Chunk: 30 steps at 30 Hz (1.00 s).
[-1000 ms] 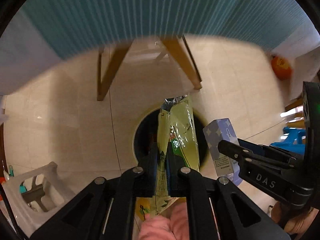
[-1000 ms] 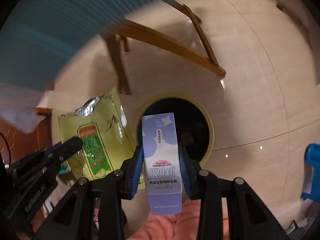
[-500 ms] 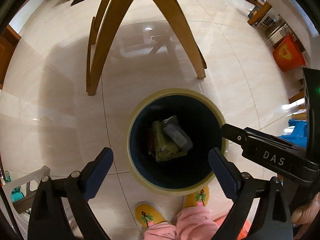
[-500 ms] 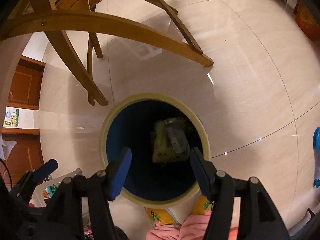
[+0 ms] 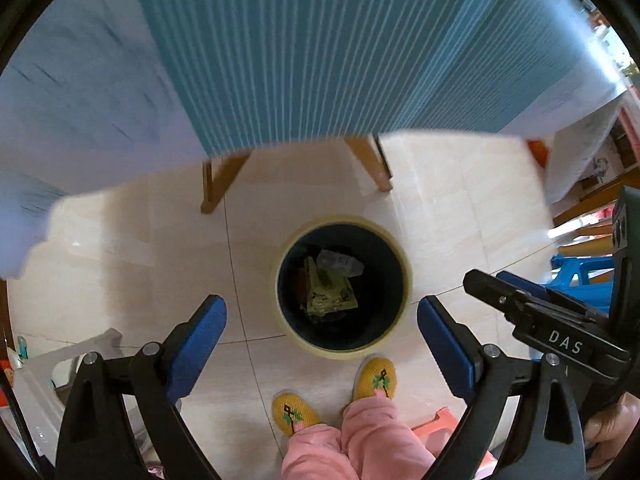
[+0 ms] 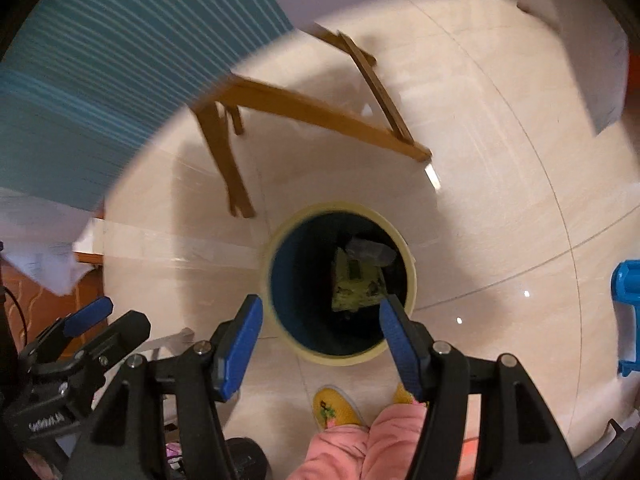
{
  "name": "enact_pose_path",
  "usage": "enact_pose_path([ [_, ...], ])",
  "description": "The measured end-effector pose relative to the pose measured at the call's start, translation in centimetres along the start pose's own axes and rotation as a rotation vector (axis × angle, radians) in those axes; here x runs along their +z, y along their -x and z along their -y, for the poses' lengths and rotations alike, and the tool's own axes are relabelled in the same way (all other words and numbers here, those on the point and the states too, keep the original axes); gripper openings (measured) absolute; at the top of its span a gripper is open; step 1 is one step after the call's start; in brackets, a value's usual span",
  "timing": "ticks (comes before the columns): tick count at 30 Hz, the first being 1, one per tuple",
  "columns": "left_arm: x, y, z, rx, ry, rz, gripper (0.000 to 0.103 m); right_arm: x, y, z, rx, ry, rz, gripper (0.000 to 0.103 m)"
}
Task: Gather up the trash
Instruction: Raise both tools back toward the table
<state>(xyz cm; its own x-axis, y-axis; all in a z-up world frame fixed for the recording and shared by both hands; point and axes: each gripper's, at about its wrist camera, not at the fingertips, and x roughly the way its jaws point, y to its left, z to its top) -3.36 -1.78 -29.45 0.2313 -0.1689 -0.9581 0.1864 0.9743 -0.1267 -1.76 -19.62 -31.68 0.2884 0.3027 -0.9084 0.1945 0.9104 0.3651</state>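
A round bin with a cream rim (image 5: 340, 354) and a dark blue inside stands on the tiled floor, straight below both grippers. At its bottom lies a crumpled green snack bag (image 5: 330, 296) with a lilac carton (image 5: 340, 262) resting on its far end. My left gripper (image 5: 320, 308) hangs high above the bin, open wide, nothing between its blue pads. The right gripper (image 6: 320, 304) is open too and holds nothing; below it are the same bin rim (image 6: 340, 360), bag (image 6: 356, 284) and carton (image 6: 370, 252). Each gripper shows at the edge of the other's view.
A table with a teal cloth (image 5: 320, 60) and wooden legs (image 5: 218, 184) stands just beyond the bin. A person's yellow slippers (image 5: 376, 376) and pink trousers are at the bin's near side. There is a blue plastic stool (image 5: 580, 276) at right and a white stool (image 5: 40, 364) at left.
Both grippers opened: the green bag and the lilac carton dropped from them into the bin. Since then both hands have risen, so the bin looks smaller and the tablecloth is back in view.
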Motion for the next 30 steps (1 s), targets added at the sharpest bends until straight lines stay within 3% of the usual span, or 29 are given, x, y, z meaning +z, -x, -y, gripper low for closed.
enact_pose_path([
  [9, 1.6, 12.2, 1.3, 0.009, -0.013, 0.097, 0.095, 2.8, 11.2, -5.0, 0.027, 0.047, 0.077, 0.061],
  [18, 2.9, 19.6, 2.4, -0.043, -0.029, 0.098, 0.095, 4.2, 19.6, -7.7, 0.093, 0.036, 0.116, 0.061],
  [30, 3.7, 27.3, 2.9, -0.12, -0.121, 0.194, 0.094, 2.3, 27.0, -10.8, 0.045, 0.02, 0.216, 0.061],
])
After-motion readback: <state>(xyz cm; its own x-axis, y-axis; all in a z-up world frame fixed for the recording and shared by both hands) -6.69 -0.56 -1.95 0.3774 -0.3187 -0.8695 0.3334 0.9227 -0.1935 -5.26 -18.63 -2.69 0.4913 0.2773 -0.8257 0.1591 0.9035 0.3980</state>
